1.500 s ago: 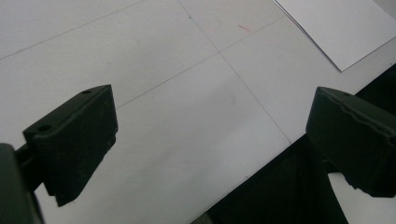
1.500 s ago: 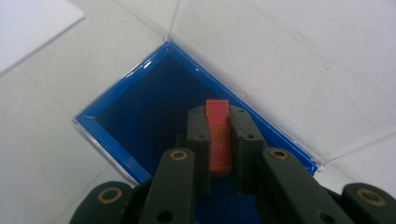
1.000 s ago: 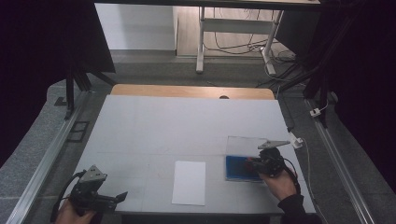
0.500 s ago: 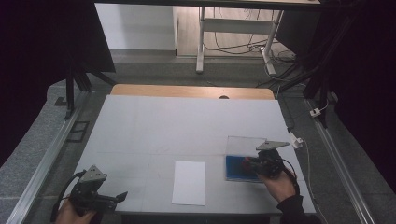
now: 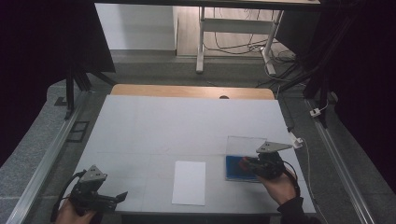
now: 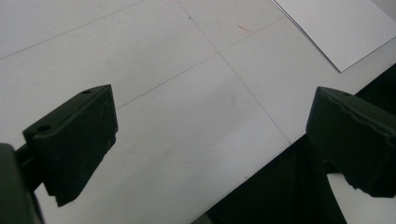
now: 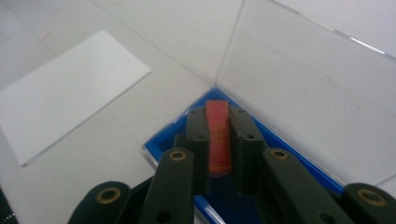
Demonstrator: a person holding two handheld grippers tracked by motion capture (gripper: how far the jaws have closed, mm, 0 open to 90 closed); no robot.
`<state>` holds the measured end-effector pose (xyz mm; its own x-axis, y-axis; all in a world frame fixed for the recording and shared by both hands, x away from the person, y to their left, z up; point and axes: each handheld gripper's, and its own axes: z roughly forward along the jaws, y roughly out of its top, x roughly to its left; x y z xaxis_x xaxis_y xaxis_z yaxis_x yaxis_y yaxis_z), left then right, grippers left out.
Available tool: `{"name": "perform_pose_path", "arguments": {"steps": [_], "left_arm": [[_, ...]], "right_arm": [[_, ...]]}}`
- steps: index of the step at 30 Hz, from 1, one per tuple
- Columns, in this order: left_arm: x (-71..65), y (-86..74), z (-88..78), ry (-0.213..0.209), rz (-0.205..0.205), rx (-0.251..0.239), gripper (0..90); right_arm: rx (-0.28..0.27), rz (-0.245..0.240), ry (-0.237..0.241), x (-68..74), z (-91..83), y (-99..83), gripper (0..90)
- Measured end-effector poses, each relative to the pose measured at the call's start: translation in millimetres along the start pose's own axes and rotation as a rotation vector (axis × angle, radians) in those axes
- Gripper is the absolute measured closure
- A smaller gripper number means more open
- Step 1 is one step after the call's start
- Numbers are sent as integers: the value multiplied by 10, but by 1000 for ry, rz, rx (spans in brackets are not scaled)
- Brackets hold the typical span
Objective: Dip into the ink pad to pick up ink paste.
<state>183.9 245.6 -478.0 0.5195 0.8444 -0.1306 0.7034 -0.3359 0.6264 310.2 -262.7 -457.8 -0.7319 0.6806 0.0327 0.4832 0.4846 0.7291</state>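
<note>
One thin red piece (image 7: pixel 218 135) stood on edge between the jaws of the right gripper (image 7: pixel 218 126), which were clamped on its two flat faces; some yellow print ran along its narrow edge, too small to read. It was held just above the blue tray (image 7: pixel 159 145) of a clear plastic case, whose transparent lid (image 7: pixel 308 93) stood open and rose behind and to the right of the piece in the right gripper view. In the high view the same blue tray (image 5: pixel 232 169) lay on the table's right half, near the front edge, with the right gripper (image 5: pixel 247 164) over it and the person's right hand (image 5: pixel 279 184) behind the gripper.

Just left of the case, apart from it, a white sheet of paper (image 5: pixel 189 182) lay flat near the front edge. Nothing else rested between the case and the sheet. The upright lid closed off the far side of the tray, while the near and left sides stood free.

The left gripper (image 5: pixel 122 196) was low at the front left corner, well apart from the case, its jaws spread wide with nothing between them; in the left gripper view they hung over the table's front edge (image 6: pixel 252 175), with a corner of the white sheet (image 6: pixel 341 28) farther off.

The pale table top (image 5: pixel 187 126) ran bare towards the wooden strip (image 5: pixel 187 91) at its far edge, giving wide open room beyond both grippers.
</note>
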Motion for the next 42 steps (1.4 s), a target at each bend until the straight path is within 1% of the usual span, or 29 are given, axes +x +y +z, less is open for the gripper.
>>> {"name": "perform_pose_path", "arguments": {"steps": [8,15,19,25,28,32,42], "left_arm": [[1,0,0,-1,0,0,27],[1,0,0,-1,0,0,27],[1,0,0,-1,-1,0,27],[2,0,0,-3,-1,0,27],[3,0,1,-3,-1,1,27],[4,0,1,-4,-2,1,27],[2,2,0,-3,-4,2,27]], "right_arm": [[-25,-9,24,94,-5,43,800],[-33,-9,48,154,-4,68,800],[-45,-7,69,197,1,88,801],[-54,-27,97,294,28,129,800],[-62,-28,119,342,50,149,800],[-66,-26,146,402,81,169,800],[-54,-56,180,535,172,210,800]]}}
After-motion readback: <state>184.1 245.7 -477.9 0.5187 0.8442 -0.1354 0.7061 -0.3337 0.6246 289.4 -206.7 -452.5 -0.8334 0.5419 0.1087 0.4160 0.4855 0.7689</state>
